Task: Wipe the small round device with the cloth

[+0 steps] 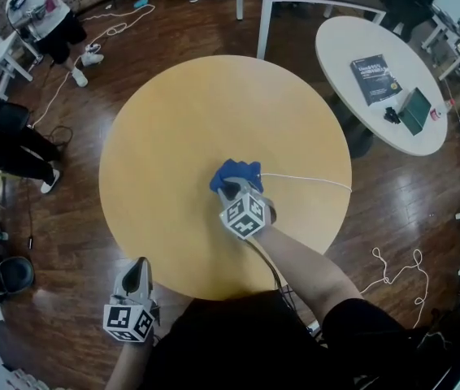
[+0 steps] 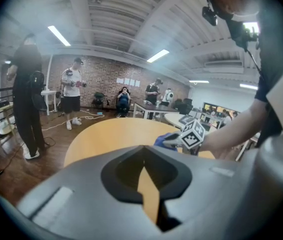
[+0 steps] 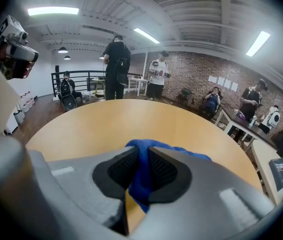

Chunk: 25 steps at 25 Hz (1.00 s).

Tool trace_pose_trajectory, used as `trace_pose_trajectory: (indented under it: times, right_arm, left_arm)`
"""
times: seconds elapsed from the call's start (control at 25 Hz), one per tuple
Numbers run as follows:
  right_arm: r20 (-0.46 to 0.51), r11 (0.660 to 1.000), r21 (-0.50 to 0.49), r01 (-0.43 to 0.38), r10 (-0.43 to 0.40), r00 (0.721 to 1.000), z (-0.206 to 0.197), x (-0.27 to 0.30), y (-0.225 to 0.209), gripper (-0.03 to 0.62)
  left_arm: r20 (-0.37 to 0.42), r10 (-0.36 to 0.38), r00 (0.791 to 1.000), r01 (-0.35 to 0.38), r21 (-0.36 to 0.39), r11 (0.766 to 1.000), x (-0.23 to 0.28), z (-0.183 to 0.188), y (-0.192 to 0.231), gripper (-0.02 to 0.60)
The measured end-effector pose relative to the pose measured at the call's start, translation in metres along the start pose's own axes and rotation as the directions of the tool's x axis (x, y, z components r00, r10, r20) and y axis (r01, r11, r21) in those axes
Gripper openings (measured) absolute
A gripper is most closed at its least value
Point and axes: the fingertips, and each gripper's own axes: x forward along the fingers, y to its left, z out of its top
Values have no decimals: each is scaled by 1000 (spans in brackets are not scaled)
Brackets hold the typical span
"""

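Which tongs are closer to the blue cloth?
Right. The right tongs pinch the blue cloth on the round table. The left tongs are apart from it, by the table's near edge, holding nothing.

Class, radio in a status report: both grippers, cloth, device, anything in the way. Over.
Right gripper shut on blue cloth. Left gripper shut, empty, near table edge. Device unseen; white cable leads from cloth.

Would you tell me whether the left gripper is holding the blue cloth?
No, the blue cloth is pinched between the jaws of the right gripper; the left gripper holds nothing.
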Motion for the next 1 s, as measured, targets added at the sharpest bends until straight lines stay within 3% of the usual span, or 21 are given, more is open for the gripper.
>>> trace_pose_trajectory:
  times: [0.16, 0.36, 0.56, 0.8, 1.0]
  right_arm:
    - [-49, 999, -9, -46, 46, 998, -16, 7, 16, 54]
    - [-149, 994, 88, -62, 75, 986, -58, 13, 23, 54]
    - [-127, 998, 39, -58, 63, 990, -62, -8, 27, 54]
    - [-96, 998, 22, -53, 55, 994, -61, -45, 48, 54]
    - [-96, 997, 79, 17, -9, 995, -75, -77, 52, 110]
  left_arm:
    - [0, 14, 1000, -14, -9, 1000, -3, -2, 0, 3]
    - [-2, 12, 1000, -12, -6, 1000, -5, -3, 0, 3]
    - [3, 5, 1000, -5, 4, 1000, -4, -2, -2, 3]
    - [37, -56, 998, 55, 26, 998, 15, 14, -10, 3]
    - [55, -155, 986, 152, 62, 987, 38, 25, -29, 3]
